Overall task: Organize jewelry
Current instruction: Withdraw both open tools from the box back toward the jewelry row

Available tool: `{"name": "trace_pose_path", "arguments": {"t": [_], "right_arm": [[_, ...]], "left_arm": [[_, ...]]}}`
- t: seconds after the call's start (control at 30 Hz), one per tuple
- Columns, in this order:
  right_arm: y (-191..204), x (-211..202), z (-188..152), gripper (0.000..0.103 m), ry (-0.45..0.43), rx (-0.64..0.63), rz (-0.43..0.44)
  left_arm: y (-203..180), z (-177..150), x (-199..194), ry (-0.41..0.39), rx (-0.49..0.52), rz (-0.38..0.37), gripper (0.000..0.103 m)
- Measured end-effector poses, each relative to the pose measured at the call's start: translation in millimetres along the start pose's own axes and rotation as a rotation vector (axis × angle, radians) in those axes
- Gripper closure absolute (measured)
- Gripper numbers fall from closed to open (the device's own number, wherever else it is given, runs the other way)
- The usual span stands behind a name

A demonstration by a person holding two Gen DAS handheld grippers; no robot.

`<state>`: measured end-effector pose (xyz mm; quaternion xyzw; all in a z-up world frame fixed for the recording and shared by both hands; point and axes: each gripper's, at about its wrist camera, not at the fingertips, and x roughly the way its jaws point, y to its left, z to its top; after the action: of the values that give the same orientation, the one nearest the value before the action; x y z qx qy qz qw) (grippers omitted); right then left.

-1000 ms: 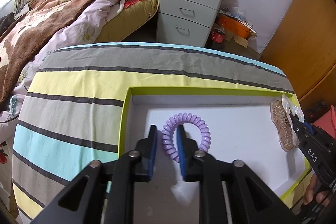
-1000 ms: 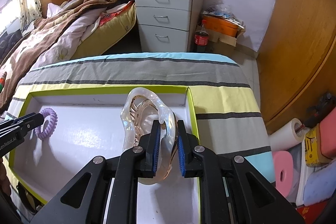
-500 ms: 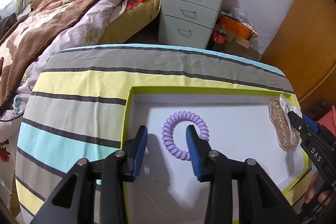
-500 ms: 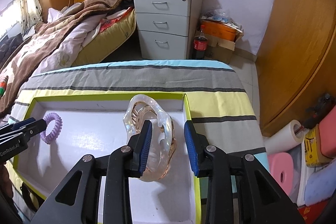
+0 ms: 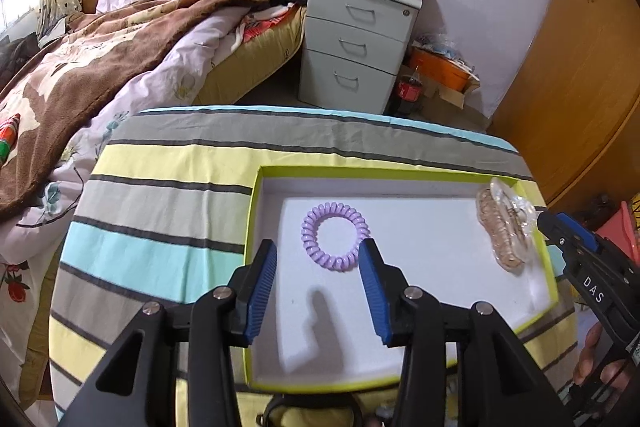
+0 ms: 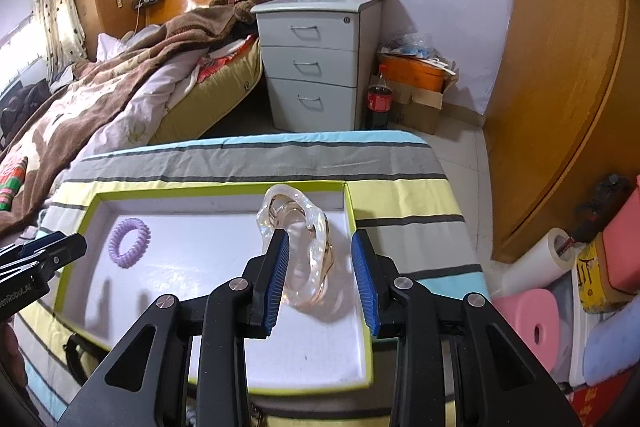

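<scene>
A shallow white tray [image 5: 400,183] with a lime-green rim sat on the striped bench [image 5: 168,187], and everything else is placed from that tray. The purple coil hair tie [image 5: 333,236] lay flat on the tray floor near the tray's left wall, clear of the wall and the far rim. The clear hair claw clip [image 5: 505,227] lay at the tray's right end, just beside the right rim.

The left hand-held gripper [image 5: 318,261] hung over the near left part of the tray with its jaws spread wide; the hair tie lay just beyond the blue pads [image 5: 262,291], not touched by them. The right hand-held gripper [image 6: 320,251] was likewise spread apart, one pad on either side of the claw clip [image 6: 308,251]; the left pad stood close against the clip, and I cannot tell whether it touched, while a gap showed at the right pad.

Between hair tie and clip the tray floor was bare white, leaving open room across the middle. In the right wrist view the tray's right rim [image 6: 352,211] ran just beyond the right pad, with striped cloth past it to the bench edge. Beyond the far edge of the bench stood a grey drawer cabinet [image 6: 316,67] and a bed [image 5: 120,59].
</scene>
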<state>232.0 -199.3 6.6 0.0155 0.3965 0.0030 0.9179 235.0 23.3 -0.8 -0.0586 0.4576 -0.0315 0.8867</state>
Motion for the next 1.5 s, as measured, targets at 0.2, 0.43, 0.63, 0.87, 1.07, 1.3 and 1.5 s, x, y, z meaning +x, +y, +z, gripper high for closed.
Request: {"name": "trace_pose_path", "arguments": {"t": [0.2,0.43,0.63,0.87,1.07,1.3,1.5], "right_arm": [[-1,-28,-9,0.069,-0.035,0.015,0.015],[2,-61,-25,0.069,-0.079,0.014,0.035],[5,-76,-46,0.069,-0.088,0.005,0.048],[10,-76,-76,0.066,-0.058,-0.001,0.071],[11,-70,-100,0.066,-0.027,-0.01,0.079],[7,-51,-115,0.066,0.034,0.004,0.068],[16,-46,-117,0.066,0.046,-0.006,0.109]], "left_arm": [[0,-12,-28,-0.034,0.006,-0.004,0.056],[3,-33,-57,-0.068,0.003,-0.014,0.054],[15,-54,-74,-0.085,-0.026,-0.019,0.052],[30,-81,-81,-0.074,-0.047,-0.029,0.05],[43,-106,-83,-0.062,-0.068,-0.048,0.05],[57,-126,-84,-0.054,-0.077,-0.054,0.049],[64,-134,-79,-0.036,-0.085,-0.066,0.049]]}}
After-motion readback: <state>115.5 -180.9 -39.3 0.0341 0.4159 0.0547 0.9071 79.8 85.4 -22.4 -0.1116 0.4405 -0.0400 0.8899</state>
